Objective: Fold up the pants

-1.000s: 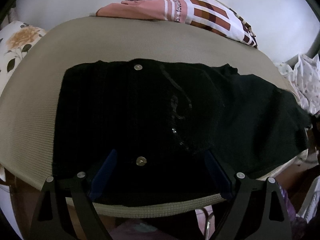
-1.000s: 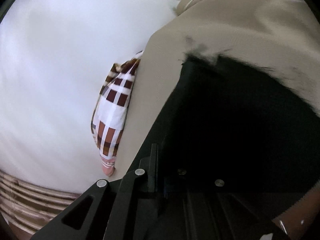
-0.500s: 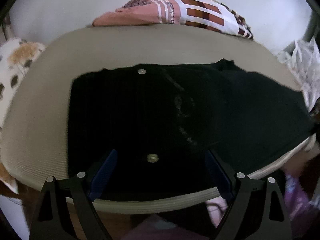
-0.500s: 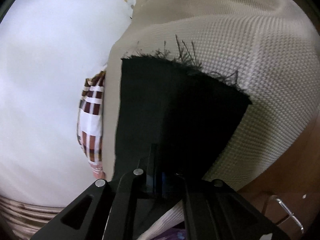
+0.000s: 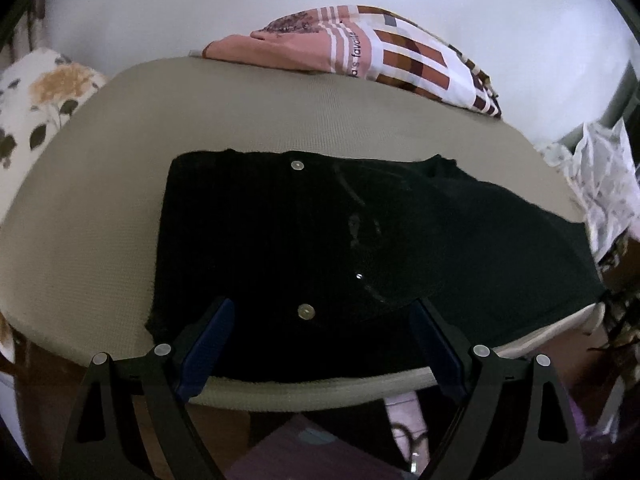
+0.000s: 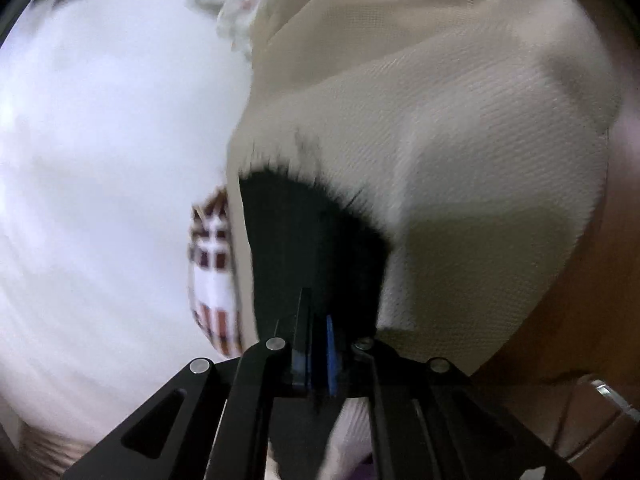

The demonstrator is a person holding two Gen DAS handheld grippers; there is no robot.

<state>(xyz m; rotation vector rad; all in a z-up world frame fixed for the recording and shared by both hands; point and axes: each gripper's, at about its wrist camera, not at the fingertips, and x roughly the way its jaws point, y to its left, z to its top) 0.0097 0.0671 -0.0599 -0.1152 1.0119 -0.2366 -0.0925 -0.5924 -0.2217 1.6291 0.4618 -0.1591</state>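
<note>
Black pants [image 5: 320, 248] lie flat on a beige textured surface [image 5: 100, 200], waist to the left with two metal buttons, one leg stretching right to the edge. My left gripper [image 5: 320, 328] is open and empty, hovering over the near edge of the pants at the waist. My right gripper [image 6: 318, 332] is shut on the frayed hem end of a black pant leg [image 6: 304, 240], holding it just above the beige surface [image 6: 460, 160].
A folded pink and plaid cloth [image 5: 380, 52] lies at the far edge against a white wall. A floral pillow [image 5: 44, 96] sits at the left. White patterned fabric [image 5: 604, 176] is at the right. The surface's near edge drops off below my left gripper.
The left gripper pulled back a little from the pants, so they look smaller. The right gripper moved with the hem in it, and less of the leg shows ahead of it.
</note>
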